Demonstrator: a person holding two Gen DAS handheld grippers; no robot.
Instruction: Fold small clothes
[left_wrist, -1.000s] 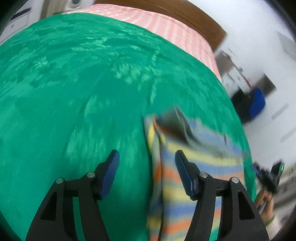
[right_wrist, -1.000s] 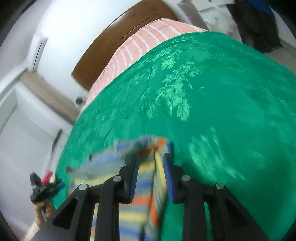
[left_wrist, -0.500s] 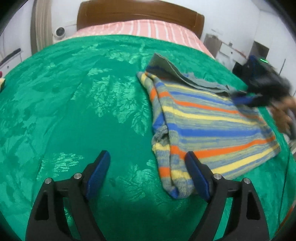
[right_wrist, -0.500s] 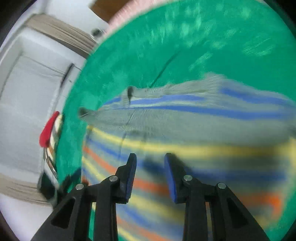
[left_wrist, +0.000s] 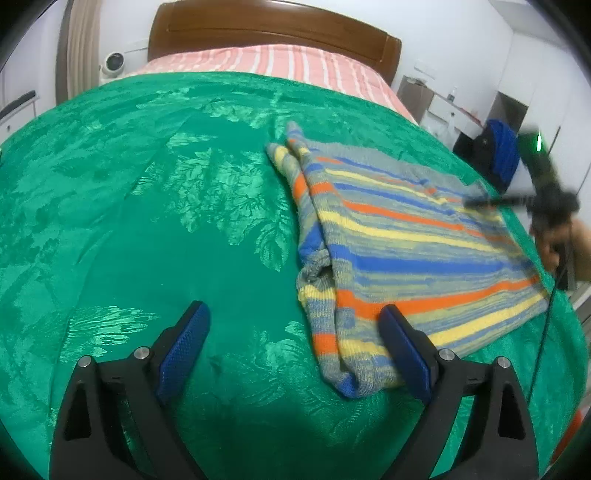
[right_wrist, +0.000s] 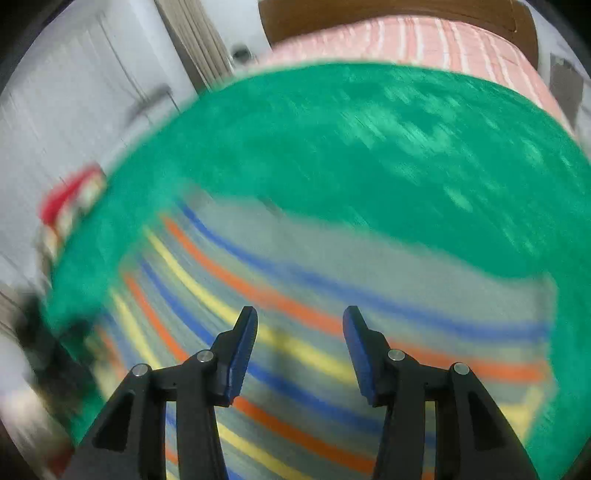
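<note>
A small striped knit garment (left_wrist: 402, 251), in grey, blue, orange and yellow, lies folded on the green bedspread (left_wrist: 155, 206). My left gripper (left_wrist: 295, 332) hovers just off its near left corner, jaws still opening wide, nothing between them; its right finger is close to the garment's folded sleeve edge. The right wrist view is blurred: my right gripper (right_wrist: 299, 332) hangs over the garment (right_wrist: 295, 295), jaws opening with nothing gripped. In the left wrist view the right gripper (left_wrist: 491, 201) appears blurred at the garment's far right edge, held by a hand (left_wrist: 554, 240).
The bedspread covers a bed with a pink striped sheet (left_wrist: 266, 64) and a brown headboard (left_wrist: 273, 27) at the far end. White furniture and a blue-and-black bag (left_wrist: 498, 155) stand past the bed's right side. A red object (right_wrist: 70, 195) sits beyond the left edge.
Both grippers let go of the garment, which now lies flat and folded. The left jaws widened. The right gripper swung over the garment, rolled and opened.
</note>
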